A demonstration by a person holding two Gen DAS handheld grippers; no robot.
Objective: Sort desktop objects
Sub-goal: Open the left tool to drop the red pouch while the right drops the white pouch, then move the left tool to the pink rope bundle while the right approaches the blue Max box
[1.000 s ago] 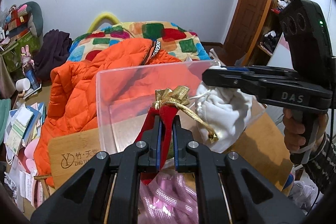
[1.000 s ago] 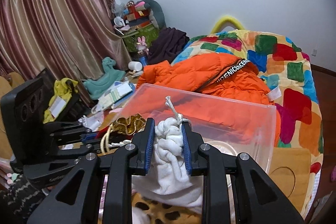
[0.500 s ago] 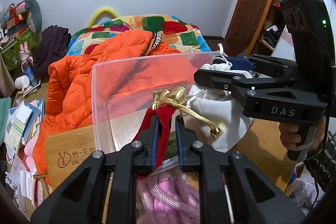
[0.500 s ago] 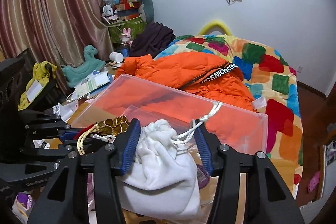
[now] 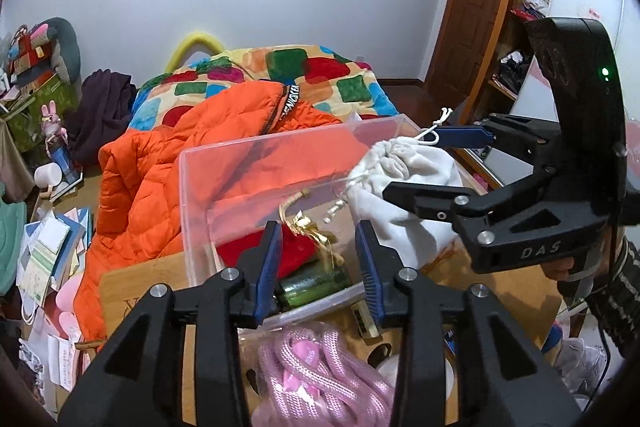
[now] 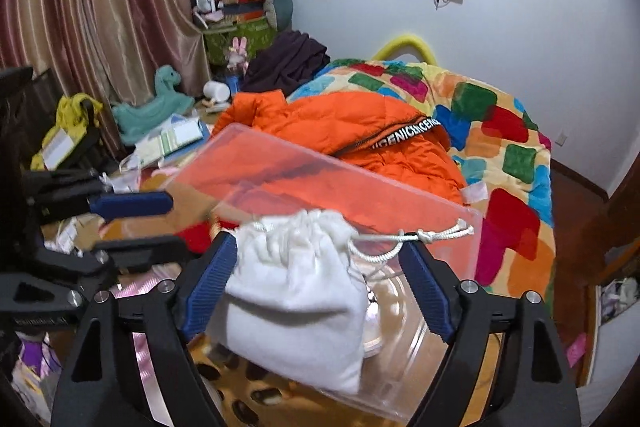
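A clear plastic box (image 5: 192, 195) stands on the wooden desk. A red pouch (image 5: 296, 251) with gold cord lies inside it, next to a green thing (image 5: 312, 285). My left gripper (image 5: 318, 267) is open just above the box's near wall, its jaws either side of the red pouch. A white drawstring bag (image 6: 300, 291) rests on the box's right side, also in the left wrist view (image 5: 400, 187). My right gripper (image 6: 316, 287) is open wide around the bag, not pinching it. Its drawstring (image 6: 420, 237) drapes over the box's rim.
A pink rope (image 5: 320, 371) lies on the desk in front of the box. An orange jacket (image 5: 160, 163) and a patchwork quilt (image 6: 512, 131) cover the bed behind. Papers and books (image 5: 44, 259) clutter the left. Shelves (image 5: 520, 39) stand at right.
Both grippers have opened. The left one let go of the red pouch, which now lies in the box. The right one released the white bag, which rests on the box's edge.
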